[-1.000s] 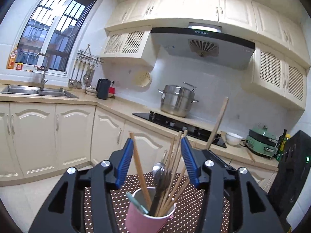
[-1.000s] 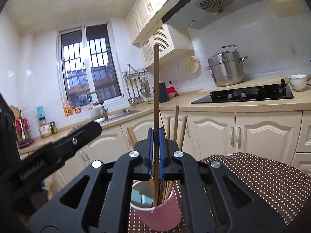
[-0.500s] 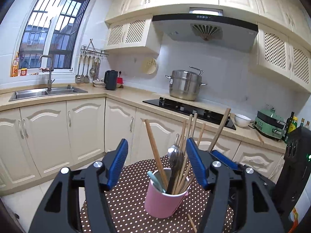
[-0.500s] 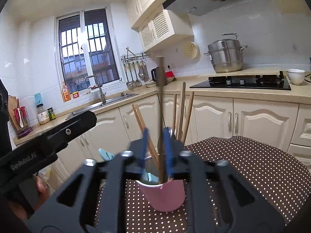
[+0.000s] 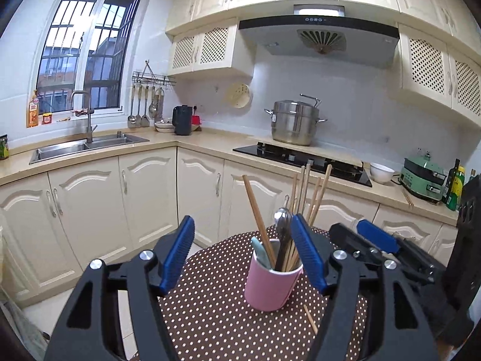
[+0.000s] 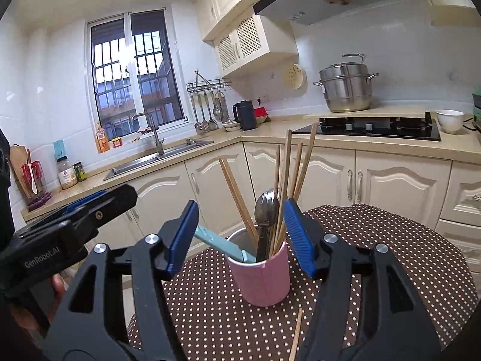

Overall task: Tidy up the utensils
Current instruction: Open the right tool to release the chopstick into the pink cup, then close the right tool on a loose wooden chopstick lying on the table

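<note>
Since a second ago you've let go of that long chopstick with your right gripper (image 6: 240,237): the jaws were pinched shut on it and have just been opening, and now they stand apart with nothing pressed between the ribbed blue pads. Both hands have backed away from the pink cup (image 6: 260,273) too, so it sits further out on the cloth than before. Your left gripper (image 5: 243,255) has just been opening wider as well and holds nothing.

Texture-wise: the cup is a smooth, round pink tumbler with a metal-looking inner wall, standing upright on a brown tablecloth (image 6: 375,240) with white polka dots. Inside it you've got a bundle of thin wooden chopsticks (image 6: 288,180) fanning out between 11 and 1 o'clock, a shiny metal spoon (image 6: 266,204) bowl-up, and a flat pale teal utensil (image 6: 222,243) leaning out toward 10 o'clock.

In the right wrist view the cup sits just beyond the fingertips, roughly centred in the gap, closer to the right pad. In the left wrist view it's ahead at about 1 o'clock, next to the right-side pad. One loose chopstick (image 6: 296,334) lies flat on the cloth just in front of the cup at 6 o'clock.
</note>
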`<state>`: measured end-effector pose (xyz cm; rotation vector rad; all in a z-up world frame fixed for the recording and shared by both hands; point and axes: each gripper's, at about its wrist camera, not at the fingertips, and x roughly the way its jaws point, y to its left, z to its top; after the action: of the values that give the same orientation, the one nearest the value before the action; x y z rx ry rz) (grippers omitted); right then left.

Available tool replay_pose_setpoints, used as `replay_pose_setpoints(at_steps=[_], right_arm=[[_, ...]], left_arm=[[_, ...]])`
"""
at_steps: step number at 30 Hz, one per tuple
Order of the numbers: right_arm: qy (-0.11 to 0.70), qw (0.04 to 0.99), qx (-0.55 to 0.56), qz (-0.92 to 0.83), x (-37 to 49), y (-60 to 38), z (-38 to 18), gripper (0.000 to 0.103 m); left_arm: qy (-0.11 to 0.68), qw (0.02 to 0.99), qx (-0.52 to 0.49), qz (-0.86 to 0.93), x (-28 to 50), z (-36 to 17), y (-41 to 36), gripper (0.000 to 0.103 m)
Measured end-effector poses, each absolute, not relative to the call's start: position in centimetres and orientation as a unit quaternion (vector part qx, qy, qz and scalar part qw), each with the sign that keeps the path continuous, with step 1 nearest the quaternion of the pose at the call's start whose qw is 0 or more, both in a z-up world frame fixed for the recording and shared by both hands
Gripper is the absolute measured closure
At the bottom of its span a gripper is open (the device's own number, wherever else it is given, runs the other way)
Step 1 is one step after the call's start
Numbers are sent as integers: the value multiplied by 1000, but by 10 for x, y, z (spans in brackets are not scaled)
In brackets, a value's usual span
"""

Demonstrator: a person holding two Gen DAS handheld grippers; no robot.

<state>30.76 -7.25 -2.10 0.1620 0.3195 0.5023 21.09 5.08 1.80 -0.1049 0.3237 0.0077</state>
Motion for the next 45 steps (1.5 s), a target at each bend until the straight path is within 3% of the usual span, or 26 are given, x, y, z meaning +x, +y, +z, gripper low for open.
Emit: replay_pose_setpoints(at_steps=[8,19,23,26,30,34,37,45], right_arm=[[215,947,48,233,285,-74,-25,44],[441,879,-9,183,302,-75,-91,45],[500,847,-35,178,303,-71,-119,66],[528,830,-51,174,304,-67,-132,68],[549,816,-63,169,306,-62,-145,71],[559,810,-68,165,309,-61,-156,81],[554,813,-64,166,314,-62,-156,95],[488,851,2,194,314,-91,-126,96]], left_arm=[[187,982,-28,0,189,12,45,30],[292,956,-15,-13,184,-36,47,30],[314,949,-15,-16,183,-50,49,30],[328,944,-21,-18,184,-59,50,30],[337,941,-25,-19,185,-65,50,30],[340,940,-29,-18,186,-69,52,30],[342,939,-32,-20,188,-71,53,30],[324,944,-56,-25,192,-68,55,30]])
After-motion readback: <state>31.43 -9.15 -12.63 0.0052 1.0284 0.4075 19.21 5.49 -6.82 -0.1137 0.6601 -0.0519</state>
